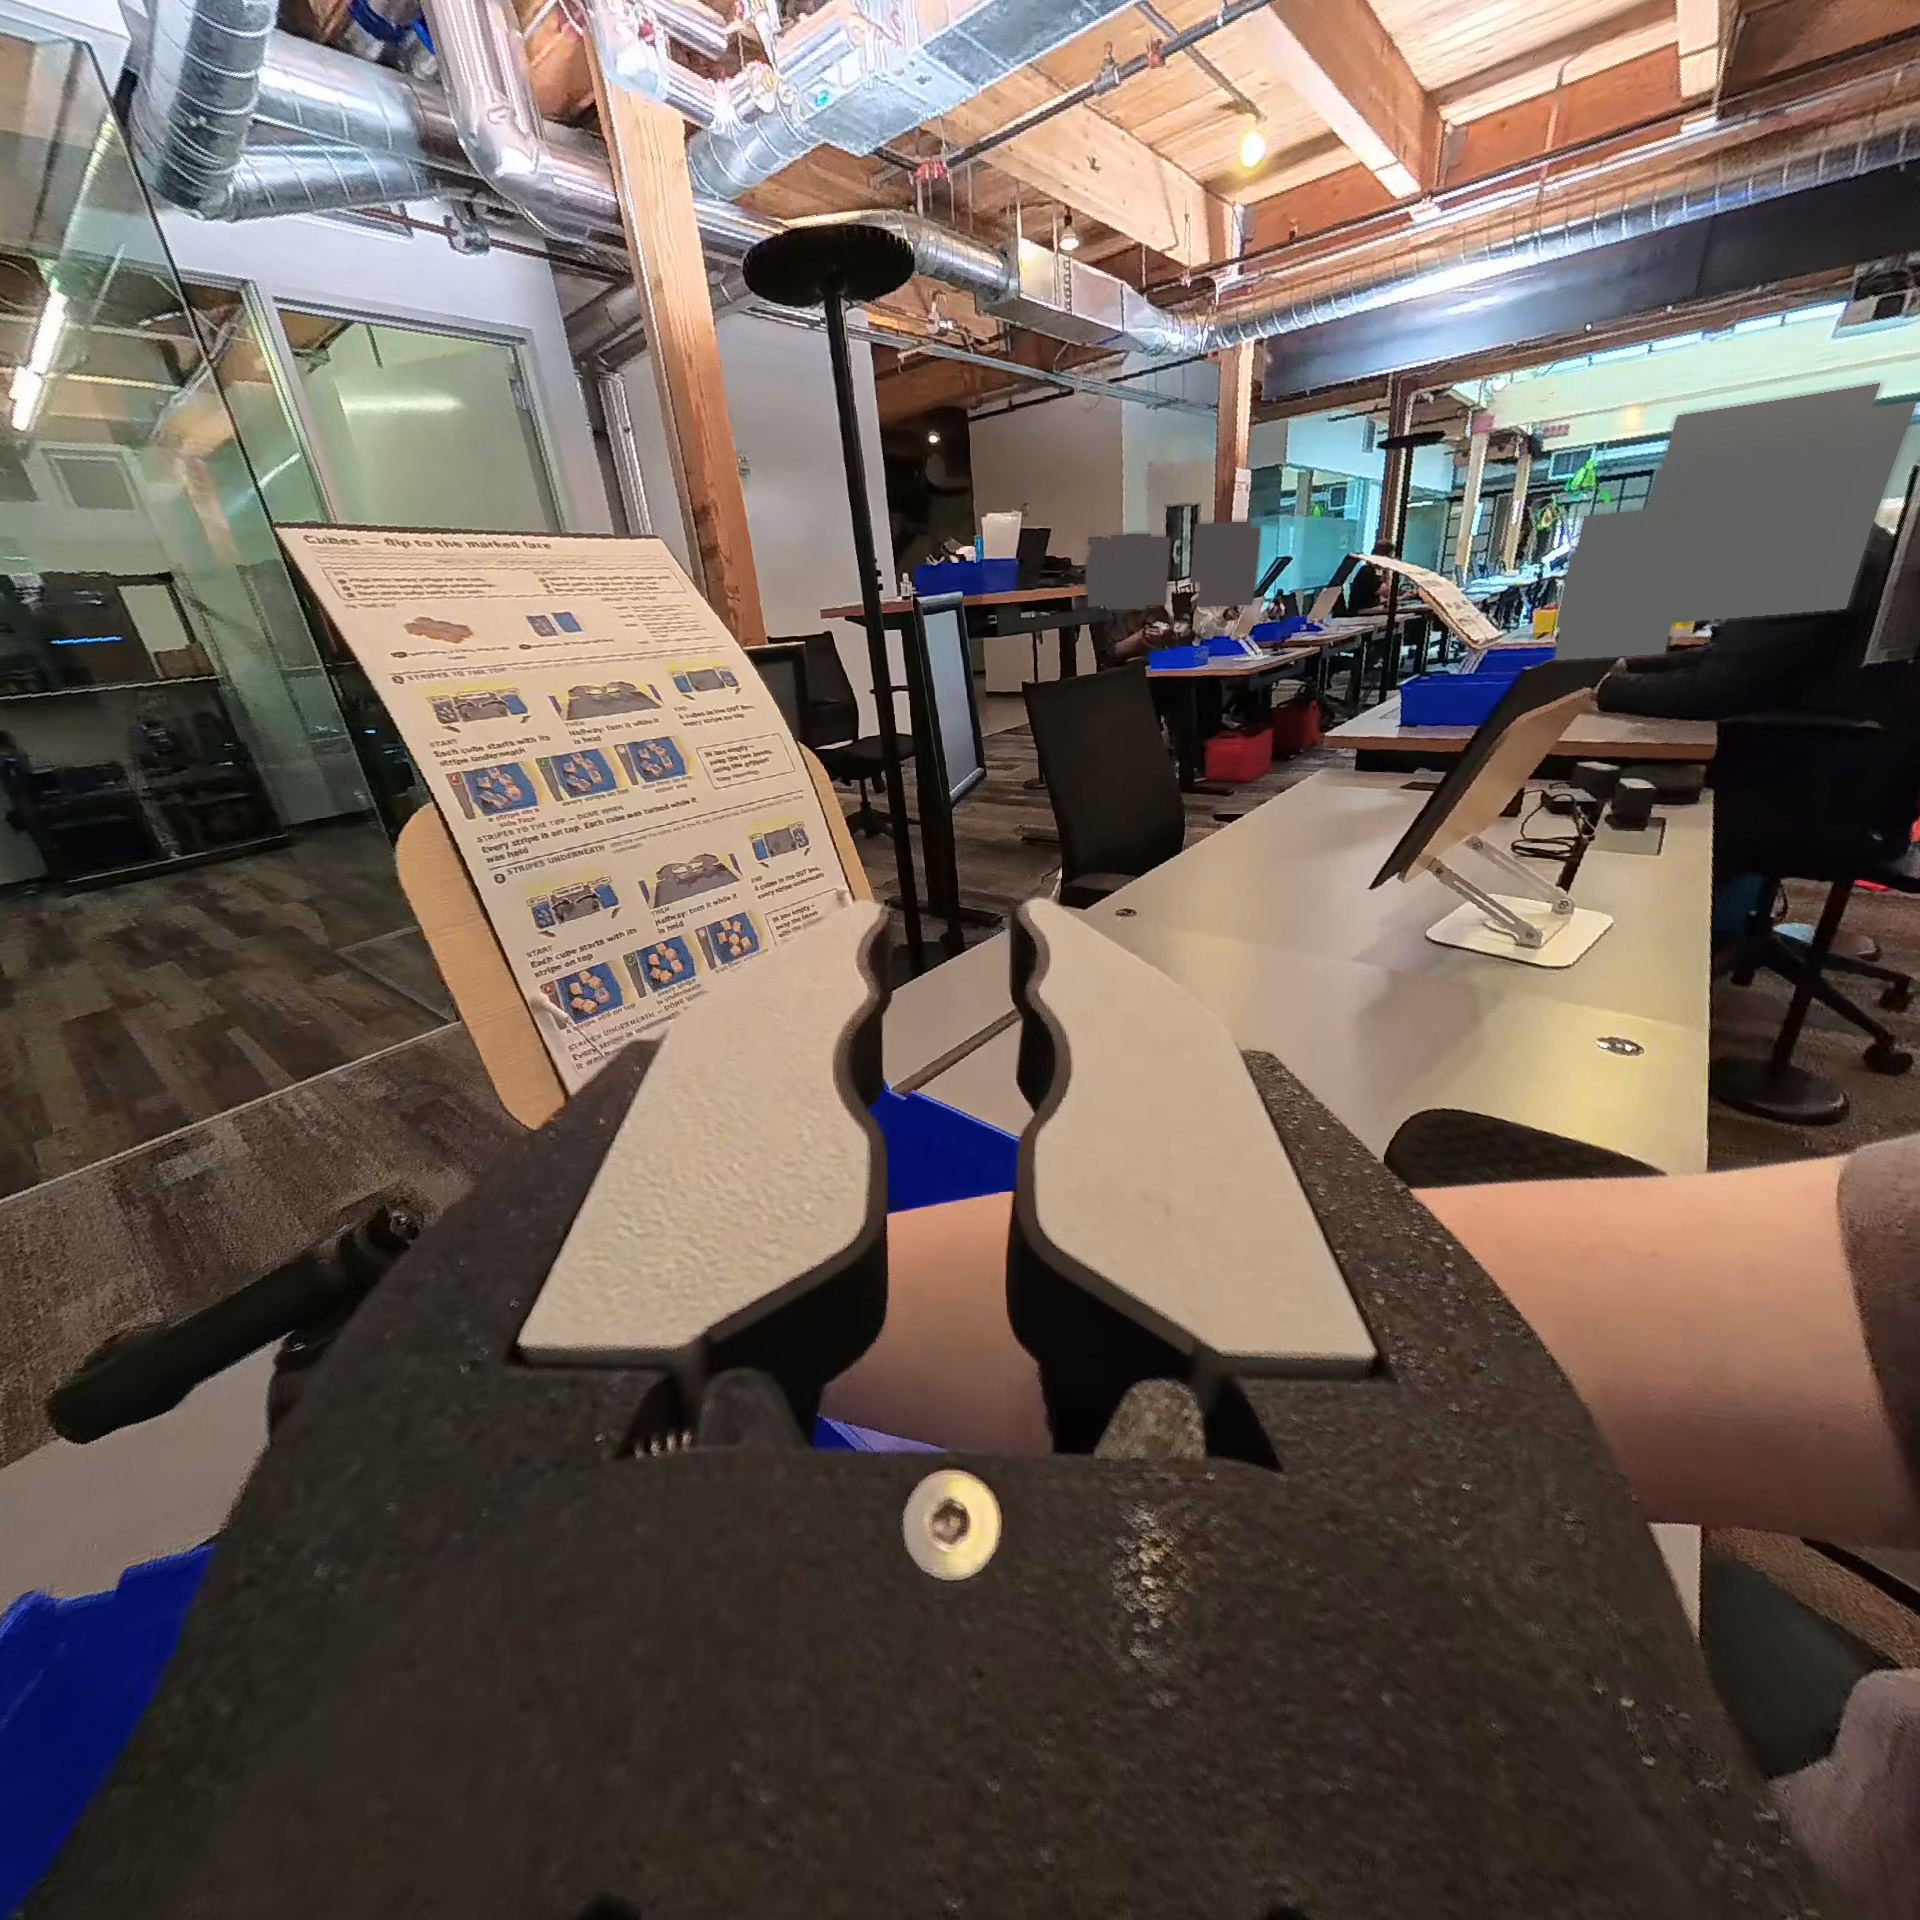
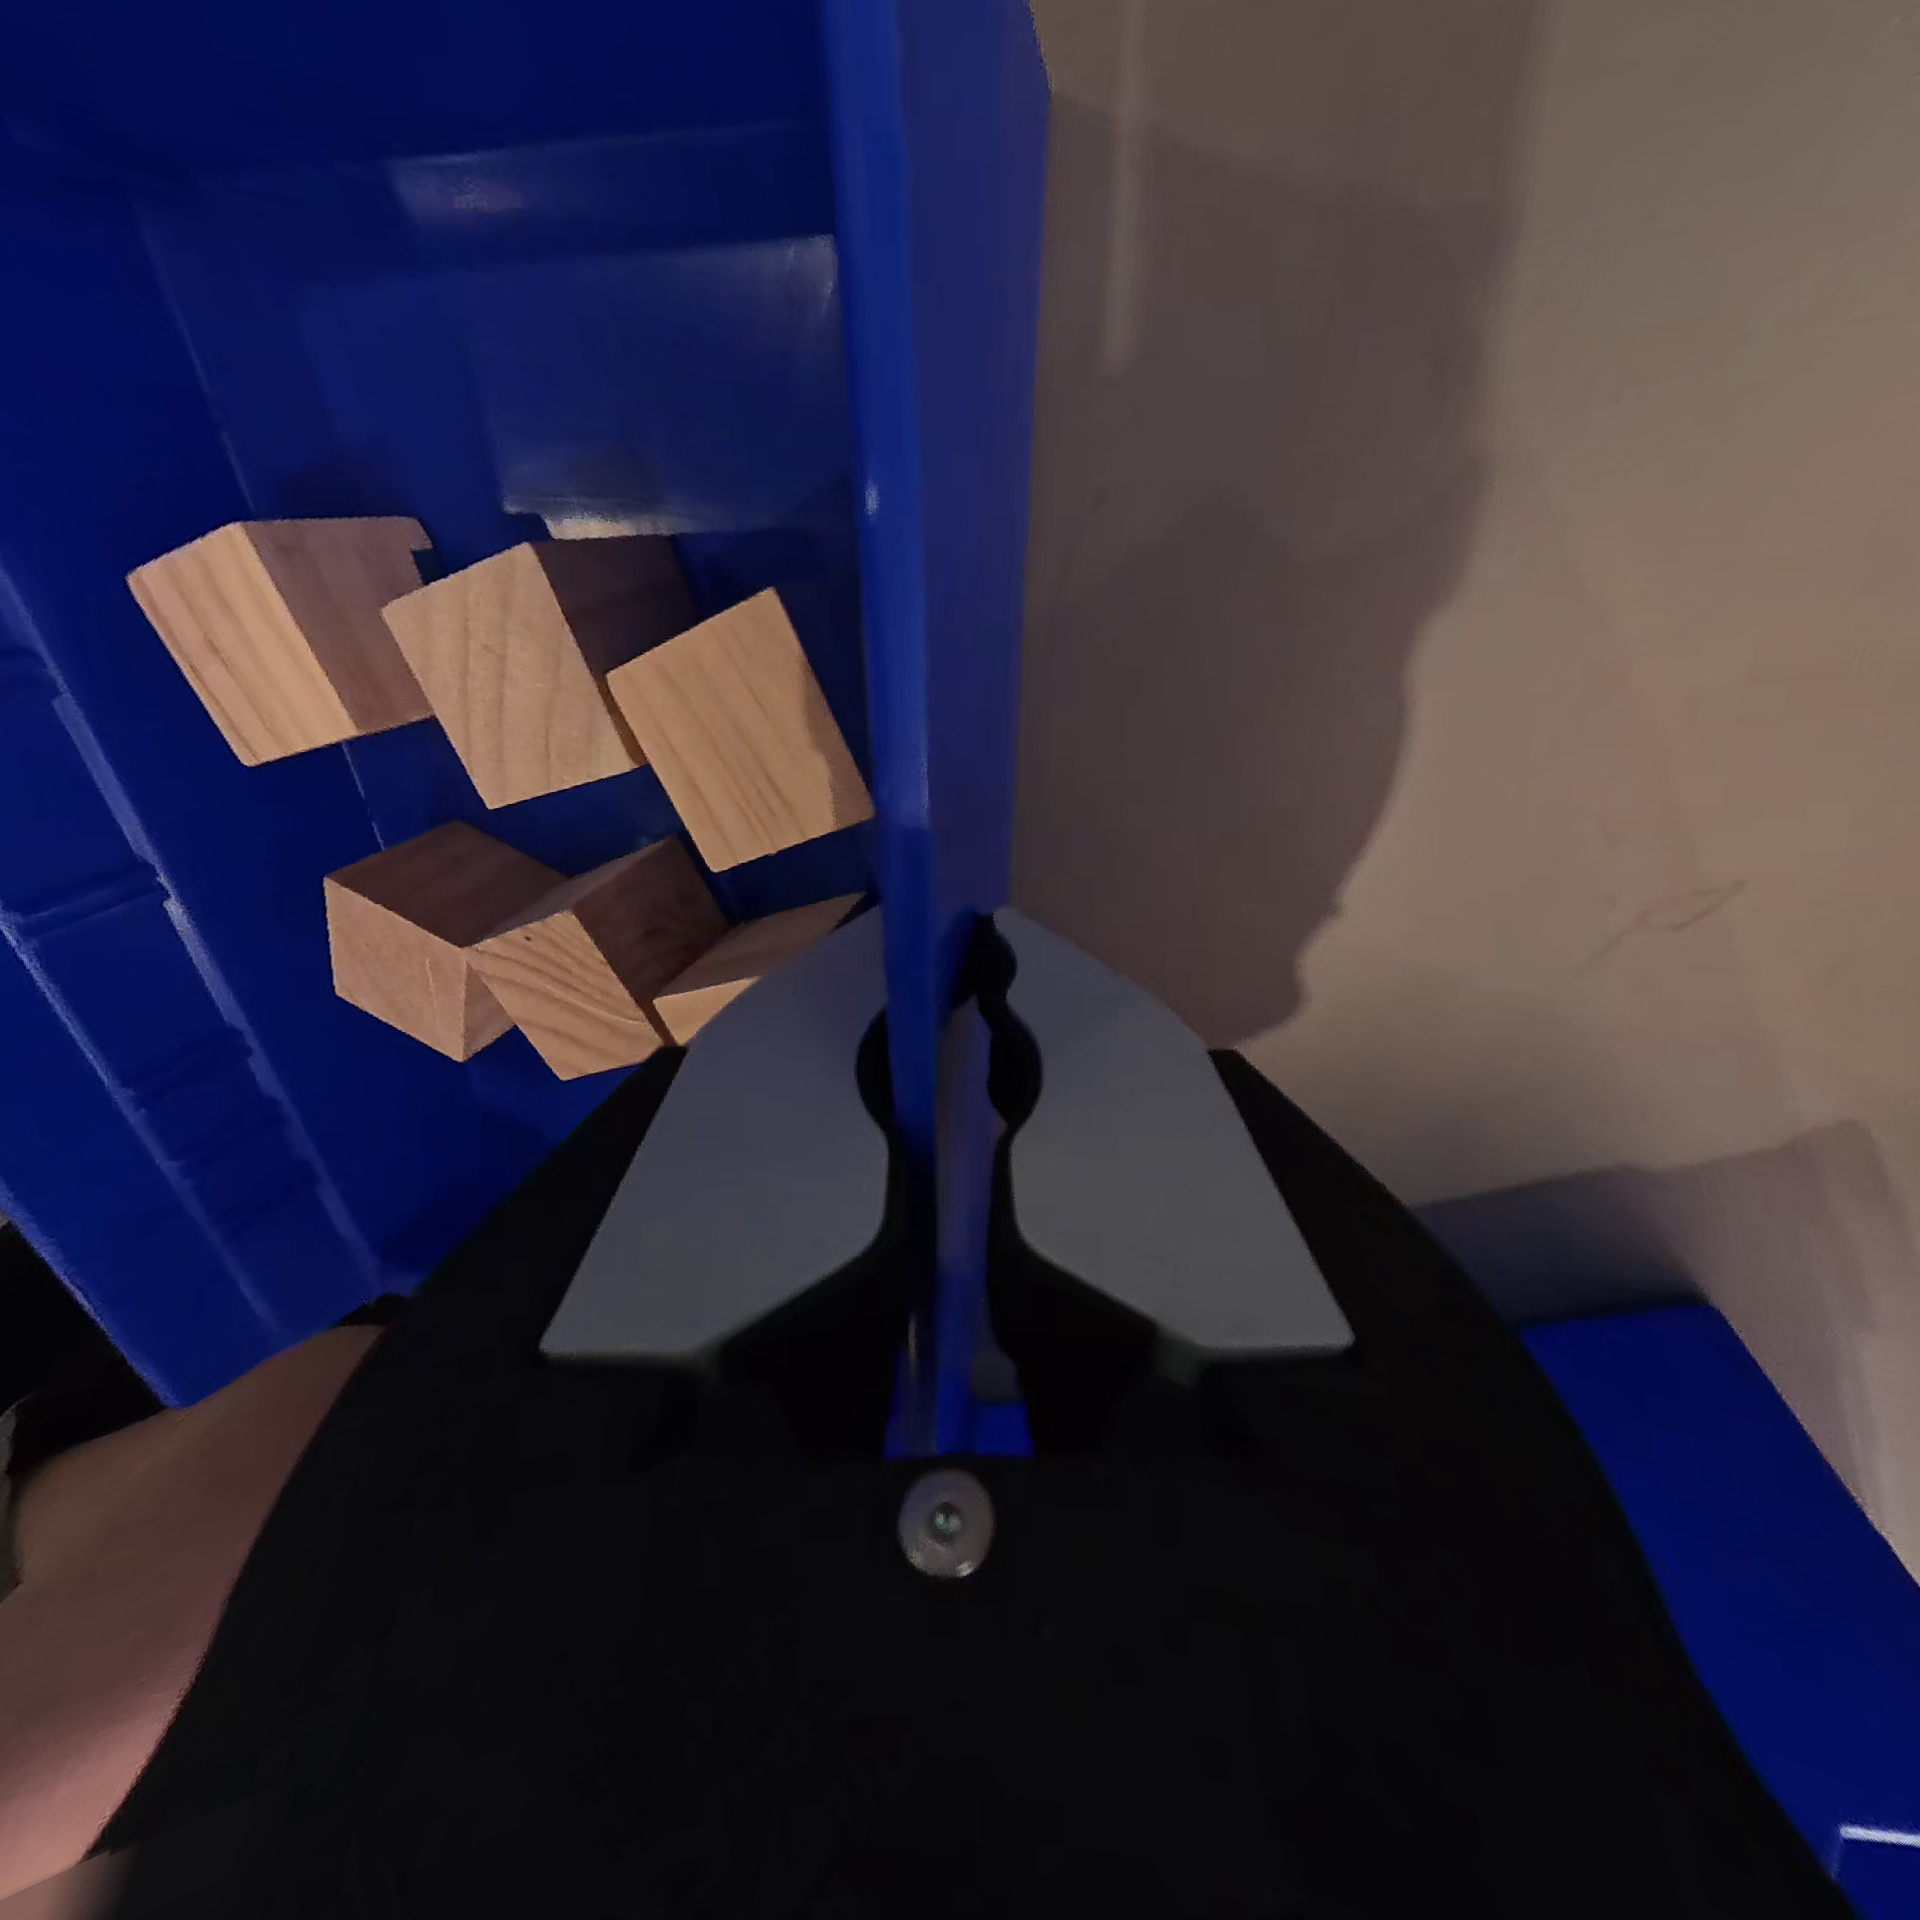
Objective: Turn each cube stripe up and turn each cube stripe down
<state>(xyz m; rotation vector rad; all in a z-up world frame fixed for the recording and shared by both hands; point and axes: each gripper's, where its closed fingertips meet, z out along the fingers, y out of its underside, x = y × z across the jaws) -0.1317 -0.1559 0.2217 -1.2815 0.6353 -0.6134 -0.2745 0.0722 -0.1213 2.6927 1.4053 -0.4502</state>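
In the right wrist view, my right gripper (image 2: 961, 935) is shut on the upright side wall of a blue bin (image 2: 914, 520). Several plain wooden cubes (image 2: 520, 675) lie inside that bin, left of the gripped wall; no stripe shows on their visible faces. In the left wrist view, my left gripper (image 1: 951, 925) is open and empty, raised and pointing out over the room. A bare forearm (image 1: 1558, 1351) crosses behind its fingers. No cubes show in that view.
An instruction sheet on a wooden stand (image 1: 582, 790) stands just left of the left gripper. Blue bin parts (image 1: 935, 1143) show below the fingers. A second blue bin (image 2: 1714, 1507) lies at lower right. The tabletop (image 2: 1455, 623) is beige.
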